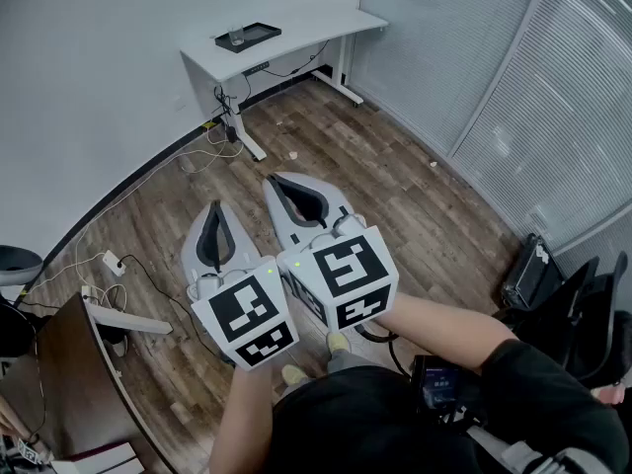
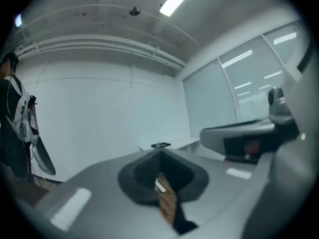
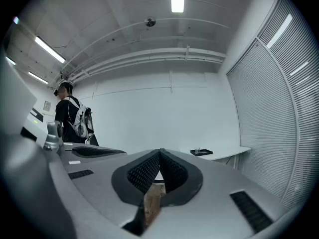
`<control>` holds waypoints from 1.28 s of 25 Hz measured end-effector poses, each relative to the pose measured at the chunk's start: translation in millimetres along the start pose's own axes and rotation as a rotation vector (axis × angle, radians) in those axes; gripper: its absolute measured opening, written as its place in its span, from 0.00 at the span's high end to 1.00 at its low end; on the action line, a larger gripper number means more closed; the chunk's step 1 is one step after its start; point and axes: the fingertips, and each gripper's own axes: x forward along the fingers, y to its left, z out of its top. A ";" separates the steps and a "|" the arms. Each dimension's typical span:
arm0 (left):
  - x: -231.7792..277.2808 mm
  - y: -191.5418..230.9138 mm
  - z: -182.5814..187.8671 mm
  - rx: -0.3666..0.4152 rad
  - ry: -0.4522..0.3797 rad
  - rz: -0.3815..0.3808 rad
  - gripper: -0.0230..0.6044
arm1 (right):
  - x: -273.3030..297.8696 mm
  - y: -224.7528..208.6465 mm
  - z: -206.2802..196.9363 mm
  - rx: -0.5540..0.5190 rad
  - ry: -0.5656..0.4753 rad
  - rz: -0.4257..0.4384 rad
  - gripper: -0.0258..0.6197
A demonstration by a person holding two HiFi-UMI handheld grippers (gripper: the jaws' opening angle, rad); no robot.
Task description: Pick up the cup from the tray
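Small clear cup (image 1: pixel 237 38), glass-like, upright, standing inside a dark, shallow, rectangular tray (image 1: pixel 263 33). Set toward the tray's left end as the head view shows it, with the rest of the tray bare. Tray flat on the white counter (image 1: pixel 321 26), near that counter's left end and rear edge. Both far off and small in the head view. Seen again in the right gripper view: cup (image 3: pixel 197 150) as a tiny pale upright shape on the dark tray (image 3: pixel 206 153). Contents of the cup too small to tell.
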 end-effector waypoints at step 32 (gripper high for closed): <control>-20.3 53.6 11.3 0.006 -0.048 -0.034 0.96 | 9.3 56.4 21.2 -0.012 -0.060 -0.025 0.94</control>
